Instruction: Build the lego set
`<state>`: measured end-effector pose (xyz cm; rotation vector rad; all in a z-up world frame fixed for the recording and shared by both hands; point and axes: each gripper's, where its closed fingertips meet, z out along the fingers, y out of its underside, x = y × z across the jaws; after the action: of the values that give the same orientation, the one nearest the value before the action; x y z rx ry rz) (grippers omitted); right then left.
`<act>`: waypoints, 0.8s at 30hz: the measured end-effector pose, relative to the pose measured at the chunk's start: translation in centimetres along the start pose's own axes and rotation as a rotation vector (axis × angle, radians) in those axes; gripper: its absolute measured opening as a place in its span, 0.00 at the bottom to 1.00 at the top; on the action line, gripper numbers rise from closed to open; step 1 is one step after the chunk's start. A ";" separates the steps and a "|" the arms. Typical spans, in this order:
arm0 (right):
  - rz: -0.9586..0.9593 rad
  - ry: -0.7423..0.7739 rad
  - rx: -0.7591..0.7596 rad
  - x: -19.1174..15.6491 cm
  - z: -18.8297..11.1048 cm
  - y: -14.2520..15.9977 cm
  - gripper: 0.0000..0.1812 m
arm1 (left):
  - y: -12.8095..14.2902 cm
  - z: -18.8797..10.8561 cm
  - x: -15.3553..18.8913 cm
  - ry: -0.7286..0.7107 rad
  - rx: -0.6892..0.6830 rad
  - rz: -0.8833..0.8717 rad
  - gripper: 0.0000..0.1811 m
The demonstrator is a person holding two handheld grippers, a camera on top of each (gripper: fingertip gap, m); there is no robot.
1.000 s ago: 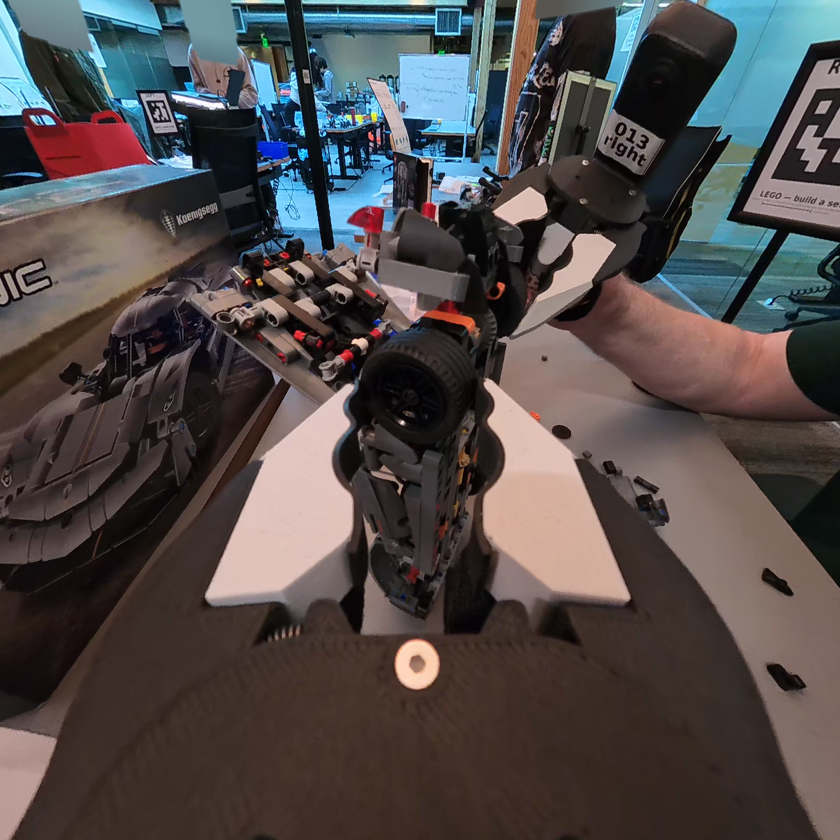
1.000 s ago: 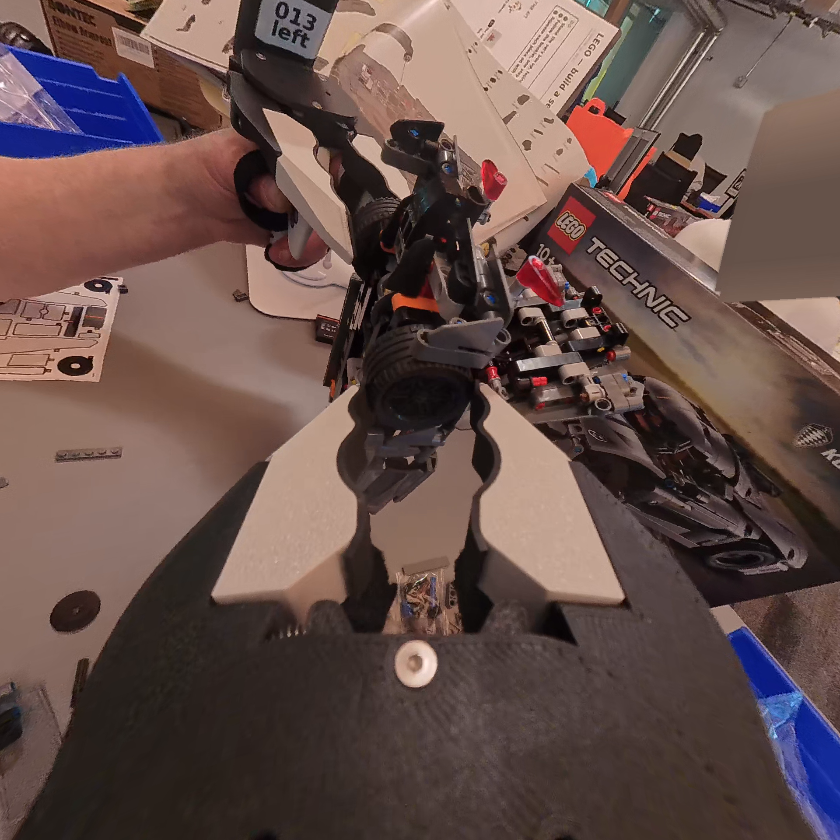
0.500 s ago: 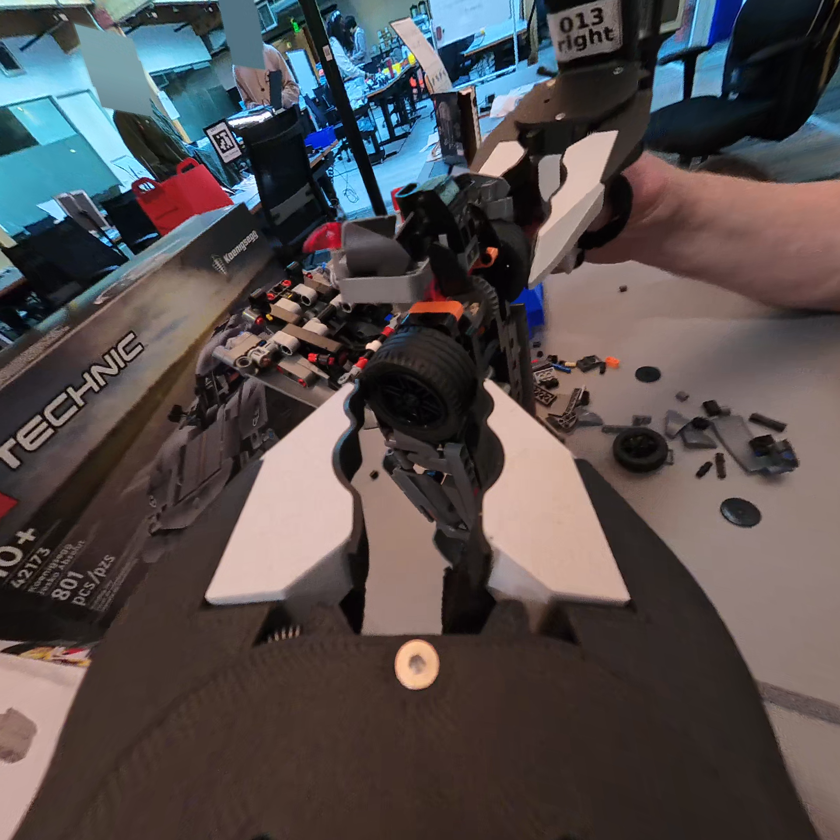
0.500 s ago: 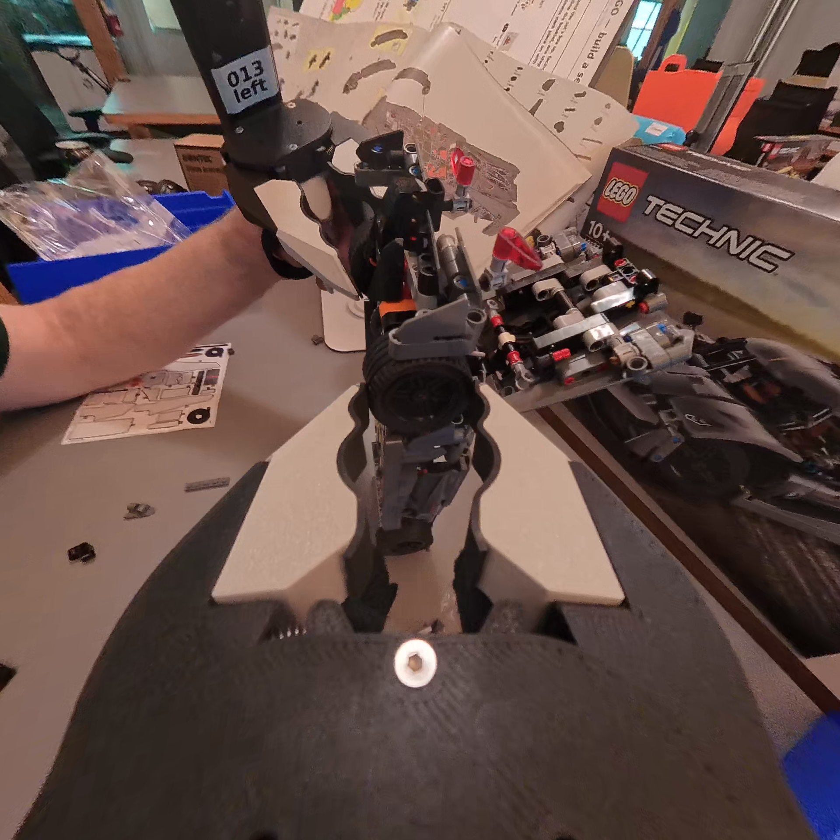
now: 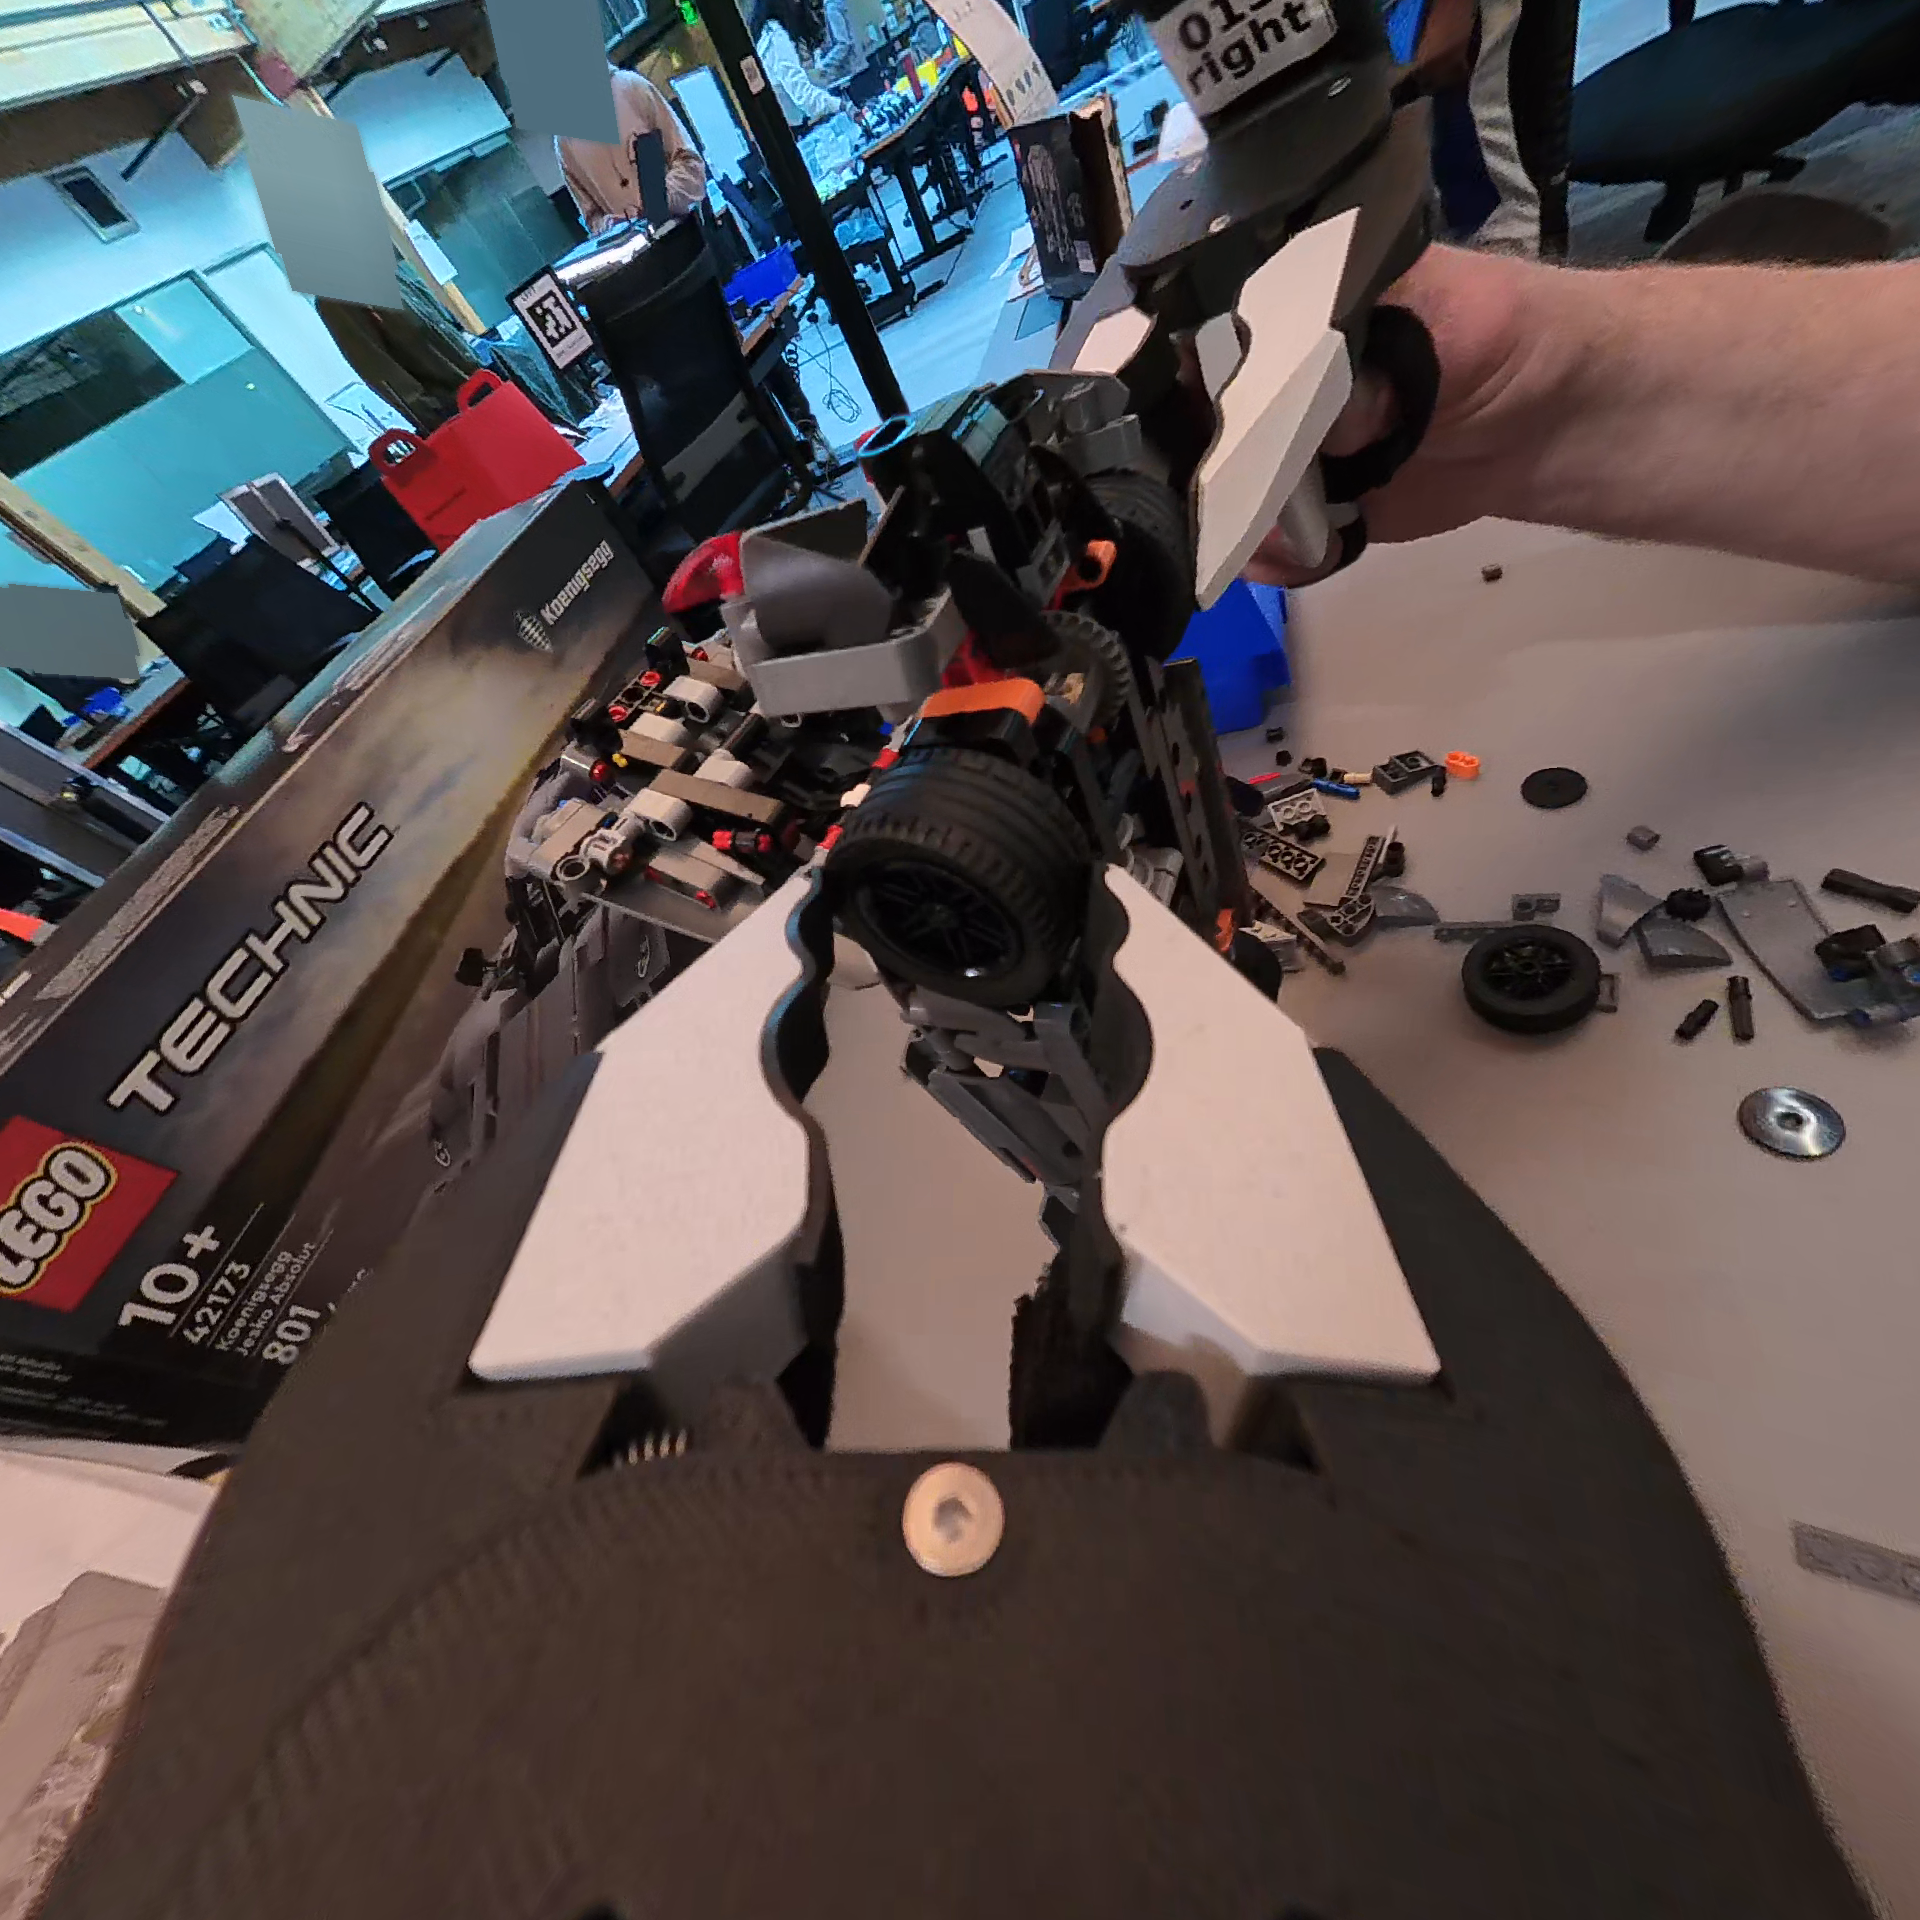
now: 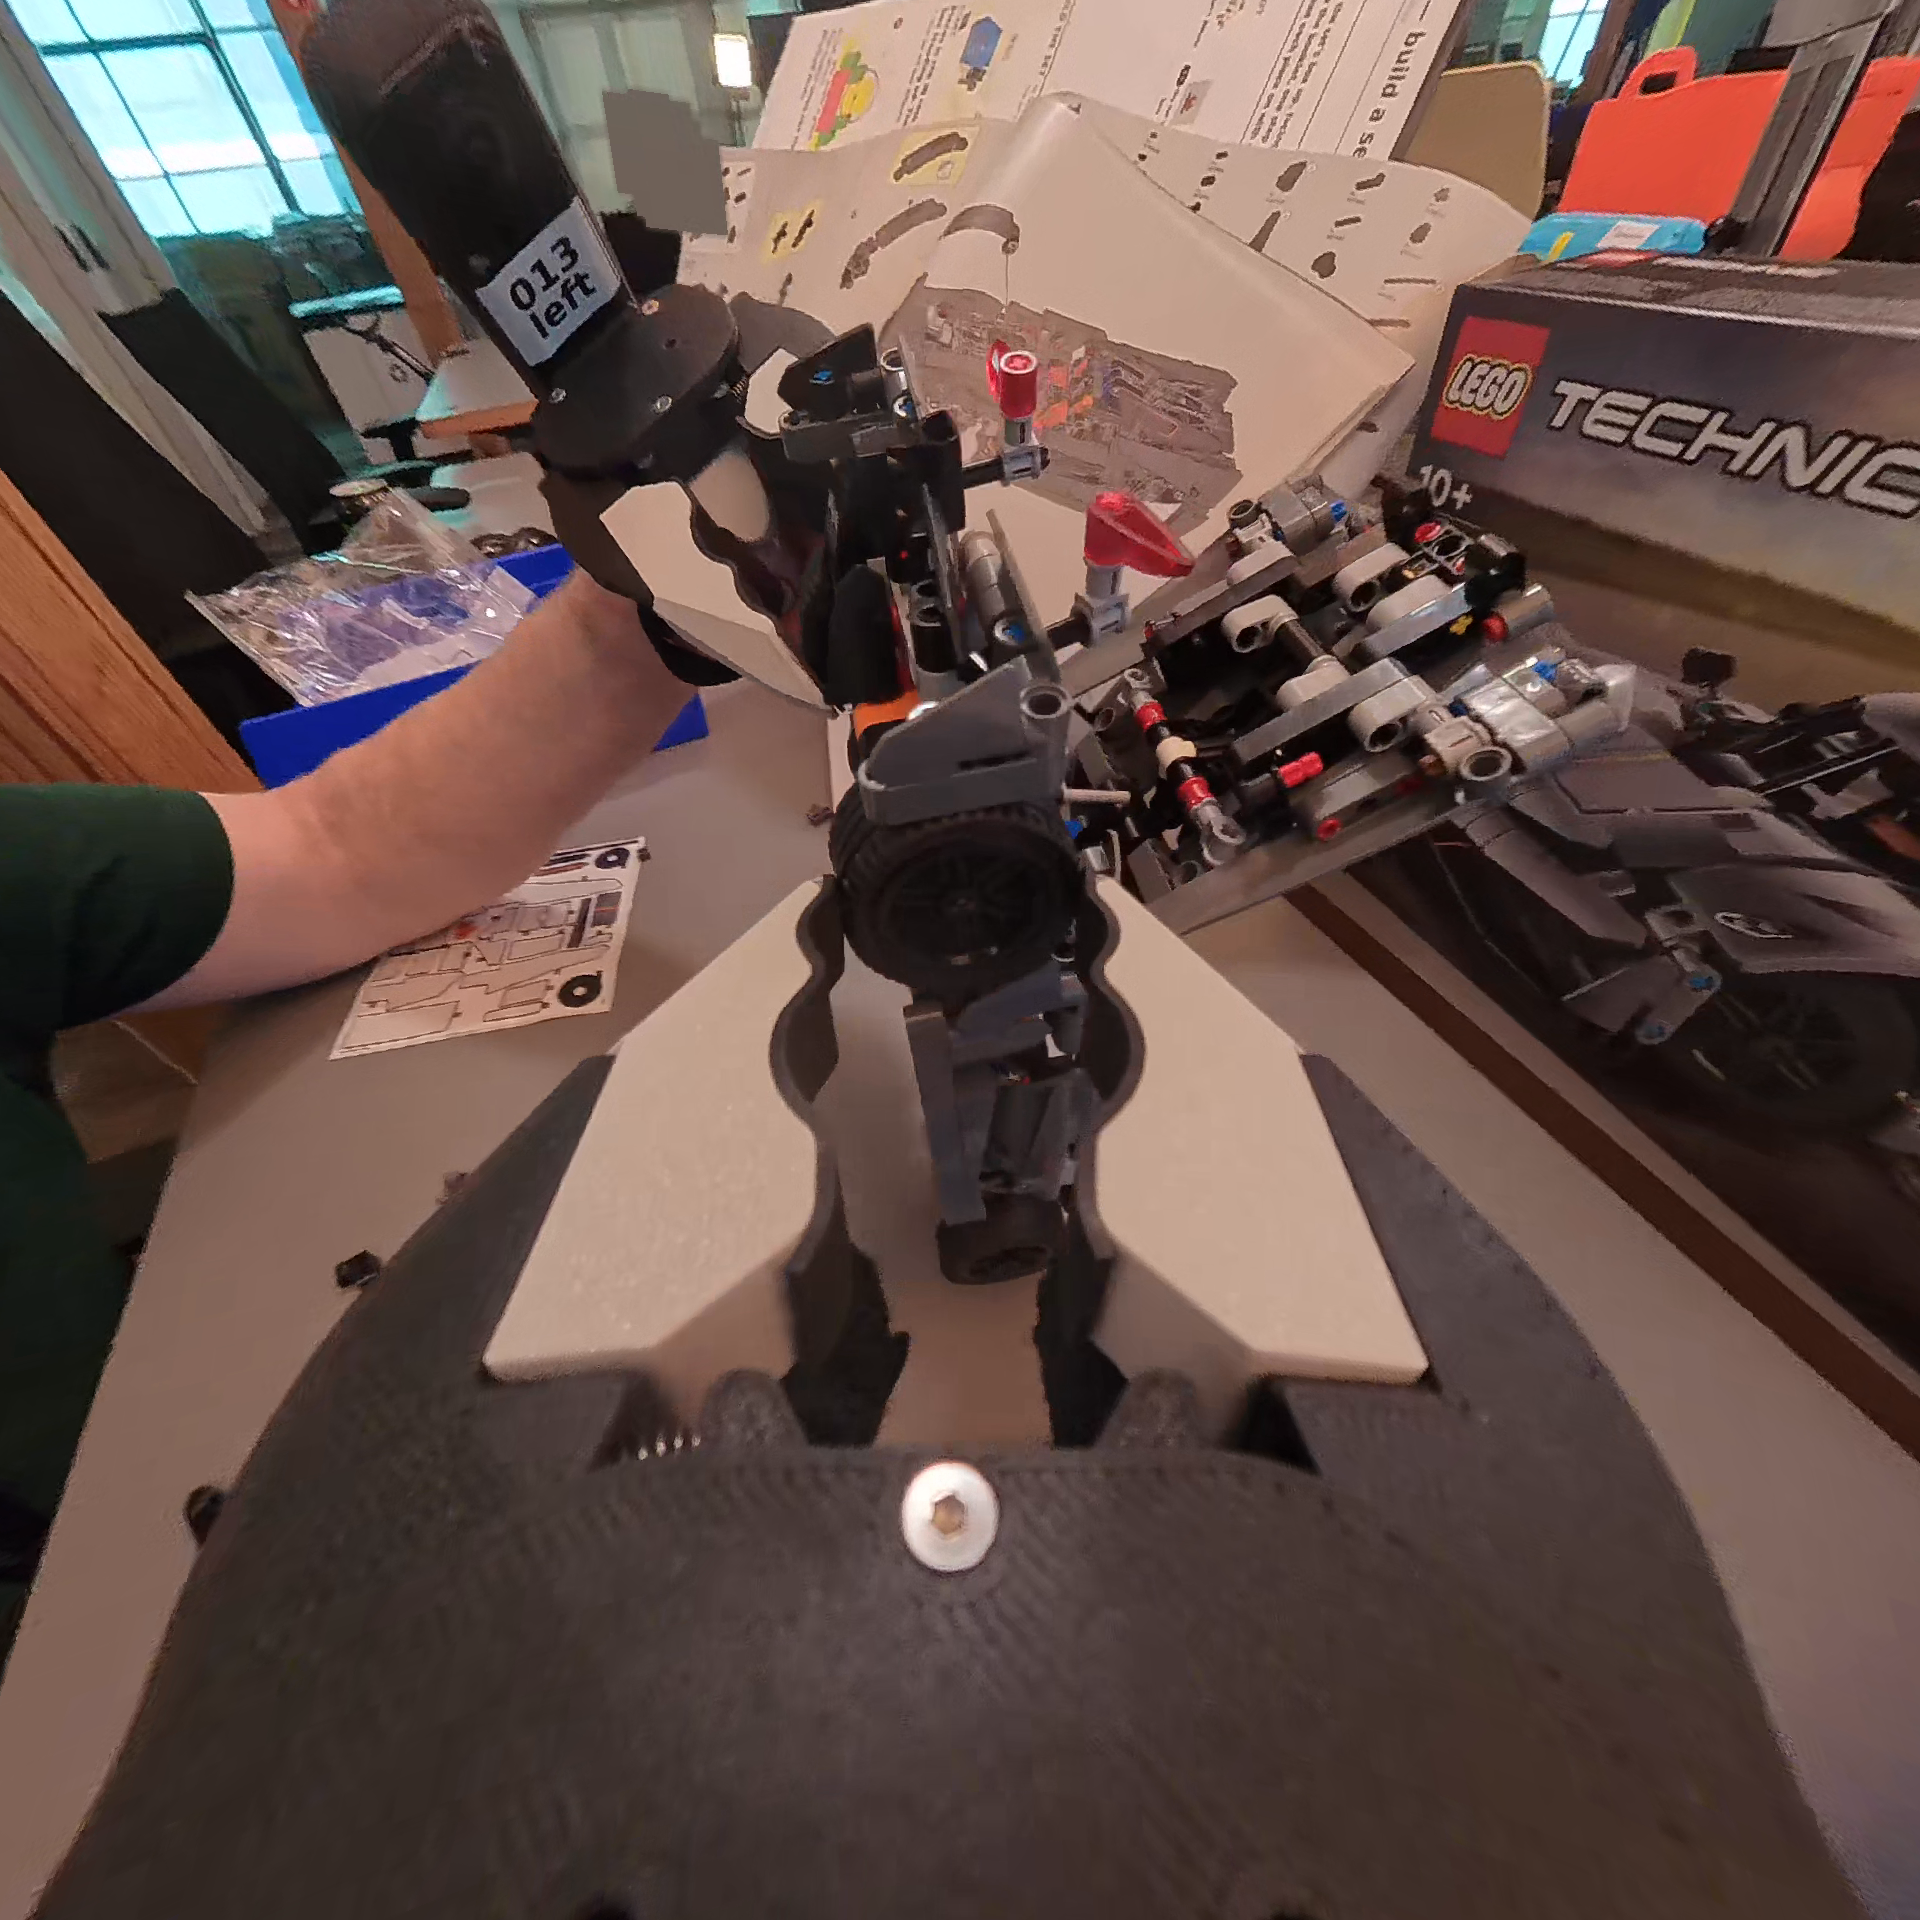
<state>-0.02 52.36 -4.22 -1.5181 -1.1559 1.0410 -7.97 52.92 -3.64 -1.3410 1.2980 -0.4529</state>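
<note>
The left gripper [image 5: 961,940] and the right gripper [image 6: 961,940] each pinch 1 end of the half-built car model [image 5: 997,665], held up above the grey table [image 5: 1662,1299]. Behind it another built section [image 6: 1340,707] leans on the set's box [image 5: 260,935]. Loose parts [image 5: 1704,925] (a spare wheel [image 5: 1529,977] too) lie to the side. Compared with 1 second ago, the model is turned and more table shows.

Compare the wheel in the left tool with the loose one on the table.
The fitted black rubber wheel is mounted on the unfinished grey lego car; the loose black wheel is unattached. The fitted wheel sits in the left tool, the loose one on the grey table. Both have spoked rims.
</note>
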 end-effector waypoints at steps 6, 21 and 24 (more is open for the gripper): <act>0.077 -0.058 0.015 -0.1 -0.3 0.1 0.24 | -0.3 0.1 0.2 -0.053 -0.044 0.104 0.26; 0.191 -0.144 0.059 -0.4 -1.3 0.6 0.24 | -1.0 0.6 1.1 -0.093 -0.064 0.203 0.26; 0.220 -0.160 0.063 -0.5 -1.4 0.6 0.24 | -1.1 0.7 1.2 -0.109 -0.074 0.236 0.26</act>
<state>1.37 51.55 -4.48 -1.5595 -1.0697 1.3557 -6.56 51.90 -3.36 -1.2370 1.3727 -0.1687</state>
